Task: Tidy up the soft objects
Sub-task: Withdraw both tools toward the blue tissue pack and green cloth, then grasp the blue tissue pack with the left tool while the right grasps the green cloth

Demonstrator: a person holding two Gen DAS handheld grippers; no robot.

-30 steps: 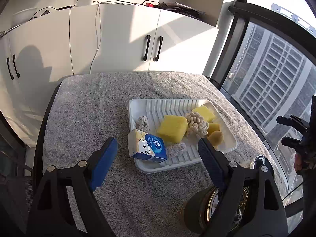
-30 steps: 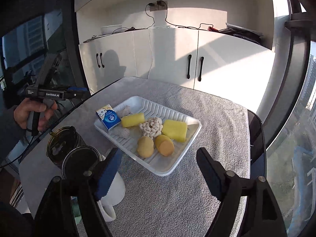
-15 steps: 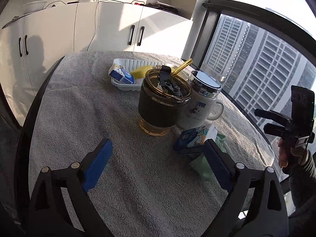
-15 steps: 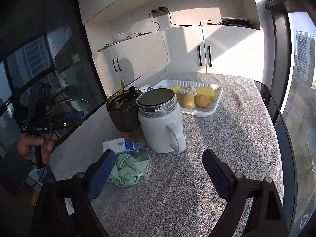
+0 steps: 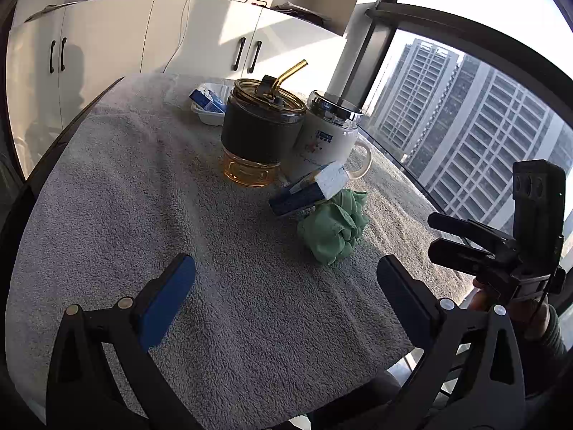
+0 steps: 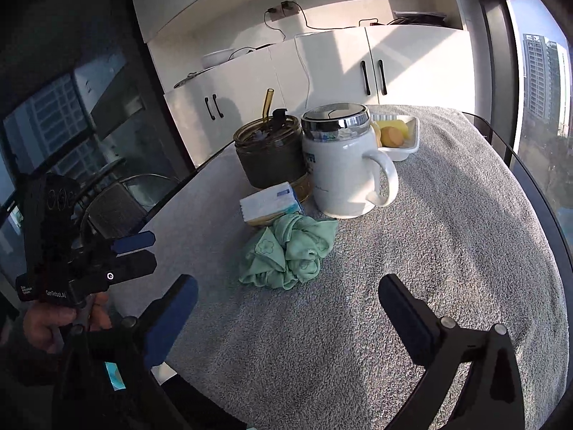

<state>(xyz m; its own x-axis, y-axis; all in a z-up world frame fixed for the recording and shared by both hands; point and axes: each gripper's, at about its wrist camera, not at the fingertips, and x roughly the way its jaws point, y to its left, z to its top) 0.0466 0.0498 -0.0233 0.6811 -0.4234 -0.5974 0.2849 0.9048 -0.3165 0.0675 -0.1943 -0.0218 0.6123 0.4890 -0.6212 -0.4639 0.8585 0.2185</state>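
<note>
While the left wrist camera looks down over the grey towel-covered table (image 5: 150,193), the left gripper (image 5: 286,294) hangs above bare towel, its jaws opening wide with nothing between them. One crumpled green cloth (image 5: 333,229) lies ahead and to the right, touching one blue tissue pack (image 5: 309,188). Behind these stand two cups: one dark tumbler (image 5: 259,132) with an amber straw and one white lidded mug (image 5: 327,139). One white tray (image 5: 211,111) shows only in part behind the tumbler, with one small blue-and-white carton (image 5: 207,100) at its near end. A second earlier this view sat close over the tray; now the tray is far and the cups and cloth have come in.

From the right wrist camera, the right gripper (image 6: 288,317) also opens wide, empty, just short of the same green cloth (image 6: 290,251). One tissue pack (image 6: 270,202), the tumbler (image 6: 270,150), the mug (image 6: 340,165) and the tray (image 6: 404,147) with yellow pieces follow behind. Earlier the tray filled this view's centre; now it is distant.
</note>
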